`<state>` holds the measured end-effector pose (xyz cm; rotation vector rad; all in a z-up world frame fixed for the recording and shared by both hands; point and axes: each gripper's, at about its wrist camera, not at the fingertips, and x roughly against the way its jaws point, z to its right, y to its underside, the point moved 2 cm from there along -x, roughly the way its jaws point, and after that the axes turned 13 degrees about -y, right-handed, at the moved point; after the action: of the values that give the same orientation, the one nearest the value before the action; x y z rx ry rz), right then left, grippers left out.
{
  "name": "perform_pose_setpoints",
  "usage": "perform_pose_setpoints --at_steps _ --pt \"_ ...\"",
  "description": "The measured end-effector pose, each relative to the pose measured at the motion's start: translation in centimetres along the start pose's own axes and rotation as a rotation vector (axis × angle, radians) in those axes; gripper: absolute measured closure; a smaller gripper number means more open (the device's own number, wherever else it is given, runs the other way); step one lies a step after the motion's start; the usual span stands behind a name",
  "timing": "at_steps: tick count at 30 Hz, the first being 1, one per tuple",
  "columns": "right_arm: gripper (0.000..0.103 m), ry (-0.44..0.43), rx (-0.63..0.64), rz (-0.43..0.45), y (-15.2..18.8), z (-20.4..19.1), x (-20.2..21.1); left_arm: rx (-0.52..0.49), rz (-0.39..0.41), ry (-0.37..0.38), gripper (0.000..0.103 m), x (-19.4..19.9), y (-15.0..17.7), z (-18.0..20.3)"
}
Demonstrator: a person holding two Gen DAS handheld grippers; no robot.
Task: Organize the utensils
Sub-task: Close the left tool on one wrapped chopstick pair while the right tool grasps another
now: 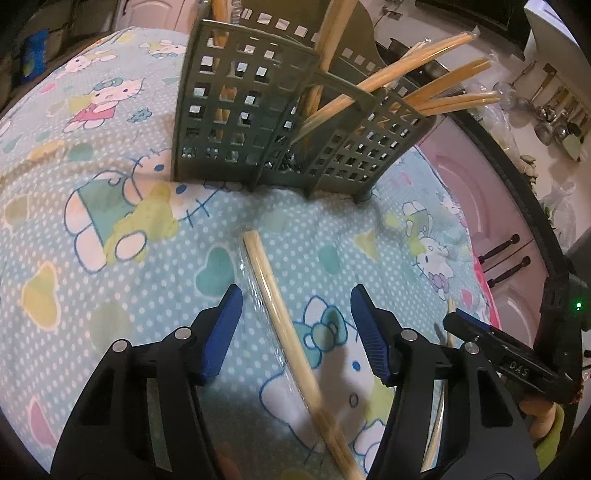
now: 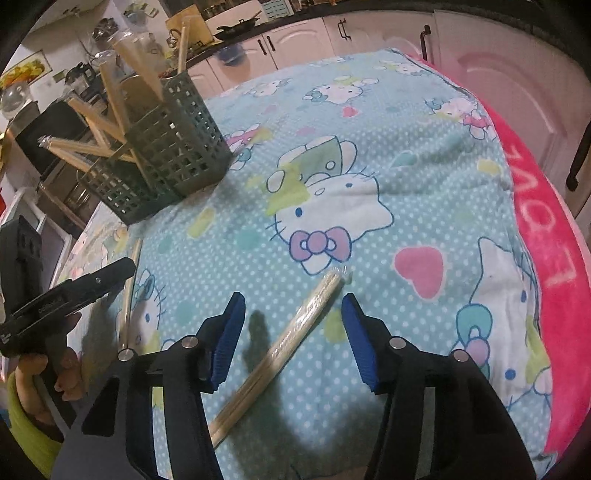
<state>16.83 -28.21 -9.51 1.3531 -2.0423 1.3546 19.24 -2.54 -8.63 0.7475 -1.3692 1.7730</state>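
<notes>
A grey-green slotted caddy [image 1: 258, 122] stands on the cartoon-print cloth [image 1: 110, 258], with several wrapped chopstick pairs [image 1: 424, 88] leaning out of its compartments. One wrapped chopstick pair [image 1: 284, 317] lies on the cloth between the blue pads of my left gripper [image 1: 295, 332], which is open and not touching it. In the right wrist view, a second wrapped pair [image 2: 295, 332] lies slanted between the pads of my right gripper [image 2: 291, 339], which is also open with gaps on both sides. The caddy [image 2: 166, 147] is at the far left there.
The right gripper [image 1: 445, 325] shows at the right edge of the left wrist view, and the left gripper [image 2: 122, 267] at the left of the right wrist view, held by a hand [image 2: 55, 369]. A pink towel [image 2: 554, 258] borders the cloth. Cabinets [image 2: 369, 33] stand behind.
</notes>
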Motion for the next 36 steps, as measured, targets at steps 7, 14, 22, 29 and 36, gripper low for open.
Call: perform_pose_setpoints --at_steps 7,14,22,29,36 --pt "0.06 0.014 -0.025 -0.006 -1.1 0.6 -0.8 -0.021 0.0 -0.04 0.051 -1.4 -1.6 0.6" --pt "0.08 0.036 -0.027 0.002 -1.7 1.1 -1.1 -0.049 0.021 -0.112 0.052 -2.3 -2.7 1.4" --pt "0.09 0.004 -0.029 0.017 -2.0 1.2 -0.7 -0.047 0.027 -0.177 0.074 -2.9 -3.7 1.2" --pt "0.091 -0.039 0.011 0.048 -2.1 -0.6 0.4 0.0 0.014 -0.152 0.096 -2.5 -3.9 -0.8" --pt "0.093 -0.053 0.097 0.087 -2.9 -3.8 1.6 0.031 0.039 -0.091 0.1 0.3 -3.1 -3.1"
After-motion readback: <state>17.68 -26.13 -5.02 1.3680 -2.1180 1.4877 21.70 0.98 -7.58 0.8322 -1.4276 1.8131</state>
